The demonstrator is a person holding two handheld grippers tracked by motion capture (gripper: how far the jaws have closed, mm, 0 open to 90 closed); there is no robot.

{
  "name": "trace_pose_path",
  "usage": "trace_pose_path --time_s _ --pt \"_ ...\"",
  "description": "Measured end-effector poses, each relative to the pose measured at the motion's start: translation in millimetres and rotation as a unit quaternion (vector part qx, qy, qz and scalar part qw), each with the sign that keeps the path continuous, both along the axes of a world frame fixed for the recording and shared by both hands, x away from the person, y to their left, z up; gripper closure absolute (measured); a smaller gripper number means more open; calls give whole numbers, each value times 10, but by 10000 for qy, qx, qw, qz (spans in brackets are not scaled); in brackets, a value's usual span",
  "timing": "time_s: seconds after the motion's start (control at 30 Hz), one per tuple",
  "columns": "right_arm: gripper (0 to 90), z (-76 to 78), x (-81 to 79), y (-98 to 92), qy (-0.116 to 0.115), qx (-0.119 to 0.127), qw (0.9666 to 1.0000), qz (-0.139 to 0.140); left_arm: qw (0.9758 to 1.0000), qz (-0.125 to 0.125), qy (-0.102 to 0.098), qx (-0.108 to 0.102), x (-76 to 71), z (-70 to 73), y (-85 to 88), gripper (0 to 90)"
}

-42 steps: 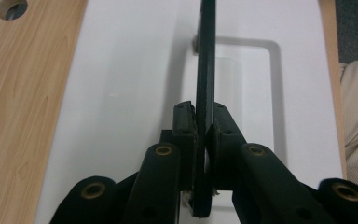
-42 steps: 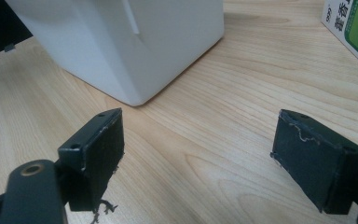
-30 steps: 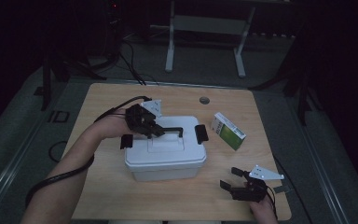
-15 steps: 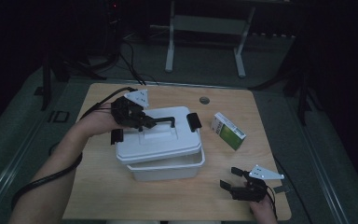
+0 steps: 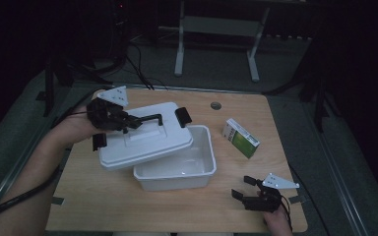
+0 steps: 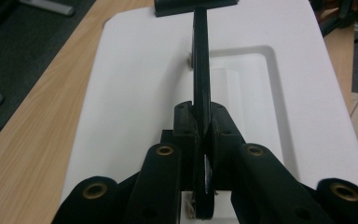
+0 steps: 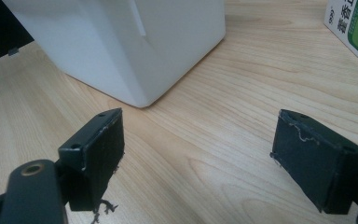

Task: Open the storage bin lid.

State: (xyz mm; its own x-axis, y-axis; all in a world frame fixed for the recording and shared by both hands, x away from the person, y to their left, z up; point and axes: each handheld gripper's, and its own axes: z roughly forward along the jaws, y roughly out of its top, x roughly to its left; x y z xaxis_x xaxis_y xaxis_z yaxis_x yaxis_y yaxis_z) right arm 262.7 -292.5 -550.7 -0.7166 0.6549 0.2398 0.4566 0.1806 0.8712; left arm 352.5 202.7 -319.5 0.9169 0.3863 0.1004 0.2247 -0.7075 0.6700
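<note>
The step in hand looks like carrying the lid [image 5: 145,140] clear of the white box [image 5: 177,169]. Best to keep it level and move toward the frame's left, so its raised edge does not catch the rim. The left gripper [image 5: 128,122] has its jaws clamped on the lid's black handle [image 6: 201,70]. The right gripper [image 5: 243,189] rests low right on the table [image 5: 128,206], jaws wide apart, empty. The lid is white, flat-topped, with black end clips, and sits tilted over the box's left half at frame centre.

Black tongs [image 5: 133,122] — brass-ringed screw holes, grey three-cornered plates.
</note>
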Motion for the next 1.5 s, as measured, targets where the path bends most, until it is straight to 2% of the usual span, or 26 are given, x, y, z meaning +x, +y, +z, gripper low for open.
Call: trace_pose_path --time_s 0.33,0.67,0.83,0.87,1.13,1.4,1.5 --pt "164 2 -2 5 17 -20 10000 -19 9990 439 13 89 -170 -19 458 836" --pt "164 0 -4 9 33 -36 10000 -29 9953 965 44 -62 -353 -147 950 836" --pt "164 -2 -2 9 33 -45 10000 -30 9925 1216 96 -39 -418 -274 1171 836" --pt "164 -2 -2 9 36 -41 10000 -32 9917 1277 156 -66 -426 -304 1208 836" --pt "165 -5 -5 16 43 -67 10000 -25 9870 1587 237 -31 -490 -530 1462 836" --pt "165 -1 -8 22 52 -73 10000 -25 9830 1796 362 -87 -497 -850 1554 836" --pt "165 1 -10 25 39 -75 10000 -21 9828 1788 444 -101 -485 -992 1546 836"
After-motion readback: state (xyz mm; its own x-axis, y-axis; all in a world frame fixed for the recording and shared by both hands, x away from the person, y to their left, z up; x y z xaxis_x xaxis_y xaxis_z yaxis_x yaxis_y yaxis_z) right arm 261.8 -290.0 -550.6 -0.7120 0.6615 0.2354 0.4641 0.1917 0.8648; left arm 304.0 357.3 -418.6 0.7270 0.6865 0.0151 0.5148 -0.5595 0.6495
